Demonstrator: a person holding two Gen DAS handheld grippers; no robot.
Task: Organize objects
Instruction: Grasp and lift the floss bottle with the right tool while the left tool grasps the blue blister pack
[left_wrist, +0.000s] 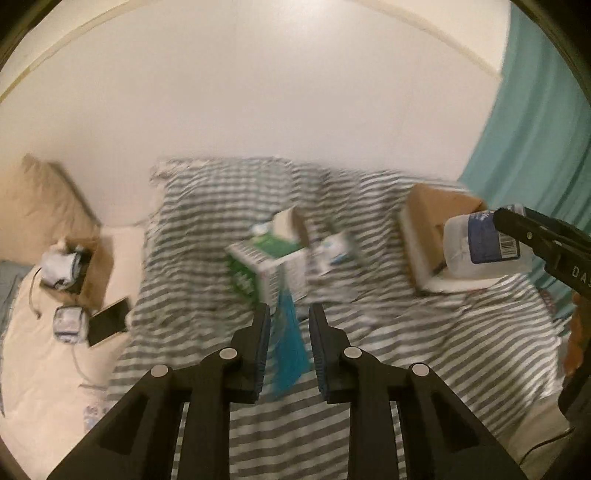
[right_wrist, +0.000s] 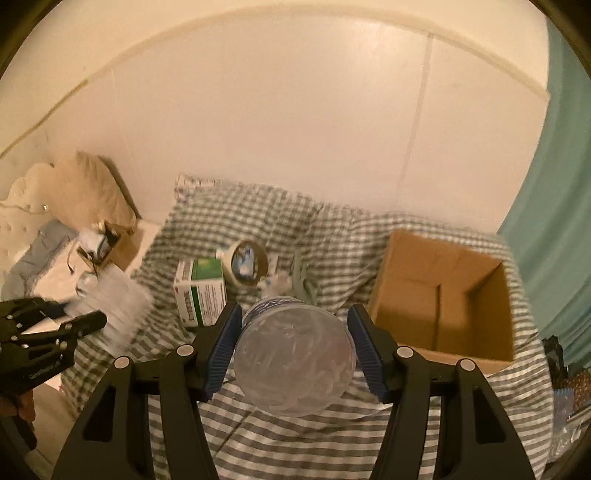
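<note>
Between the blue pads of the right gripper (right_wrist: 294, 347) sits a clear plastic bottle (right_wrist: 295, 354), its base toward the camera; the left pad (right_wrist: 225, 347) presses its side, while a sliver of gap shows at the right pad, so the hold looks loose. From the left wrist view this bottle (left_wrist: 480, 245) hangs above the blanket just in front of the cardboard box (left_wrist: 436, 229), held by the right gripper (left_wrist: 517, 236) reaching in from the right edge. The left gripper (left_wrist: 289, 317) has its fingers a moderate way apart, with a blue sheet (left_wrist: 290, 347) between them; motion blur hides whether the pads touch it. Beyond lies the grey-striped blanket (right_wrist: 280, 439). Near its middle stands a green-and-white carton (right_wrist: 201, 291), with a tape roll (right_wrist: 248, 262) just beside it. The open box (right_wrist: 447, 295) rests at the blanket's right side, near the teal curtain (right_wrist: 554, 206). Past the blanket's left edge, on the cream sheet, lie a phone (left_wrist: 109, 325) and a small box of clutter (left_wrist: 72, 266), with a tan pillow (left_wrist: 40, 206) by the wall.
</note>
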